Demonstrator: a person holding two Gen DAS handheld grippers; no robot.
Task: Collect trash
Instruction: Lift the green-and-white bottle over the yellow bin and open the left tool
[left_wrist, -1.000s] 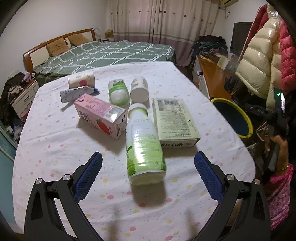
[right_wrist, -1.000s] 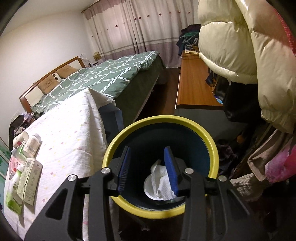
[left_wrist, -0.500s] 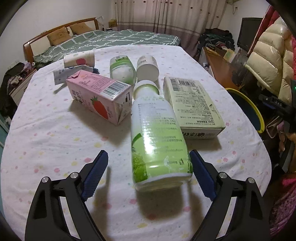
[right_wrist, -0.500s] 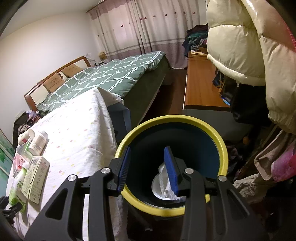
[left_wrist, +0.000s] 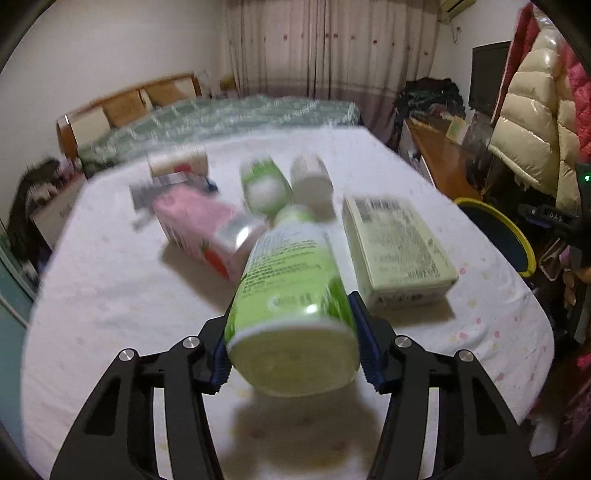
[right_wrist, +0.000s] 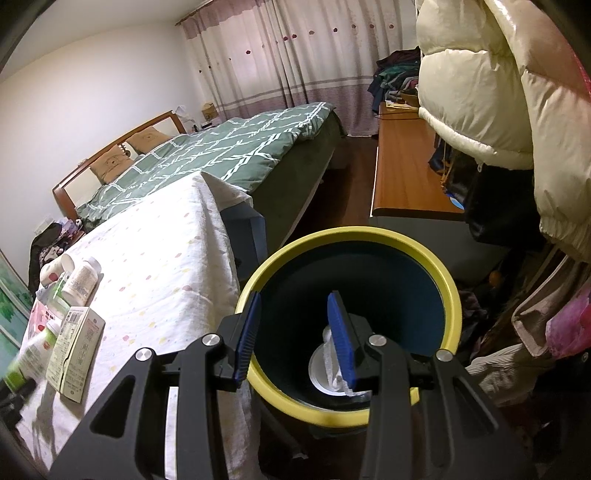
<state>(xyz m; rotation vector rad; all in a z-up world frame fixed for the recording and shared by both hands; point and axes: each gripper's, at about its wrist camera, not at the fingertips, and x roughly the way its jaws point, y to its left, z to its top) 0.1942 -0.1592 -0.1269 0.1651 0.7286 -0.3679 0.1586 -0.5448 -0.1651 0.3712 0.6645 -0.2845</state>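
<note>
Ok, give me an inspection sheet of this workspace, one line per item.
Surface: table under a white spotted cloth.
Job's things: green bottle; pink carton, pale box and small bottles lying on the cloth; bin with a yellow rim beside the table, white waste inside.
Clutter: jackets hanging by the bin.
Grippers: left gripper shut on the green bottle's base; right gripper open, empty, over the bin.
Cables: nothing seen.
Surroundings: bed, curtains, wooden desk.
</note>
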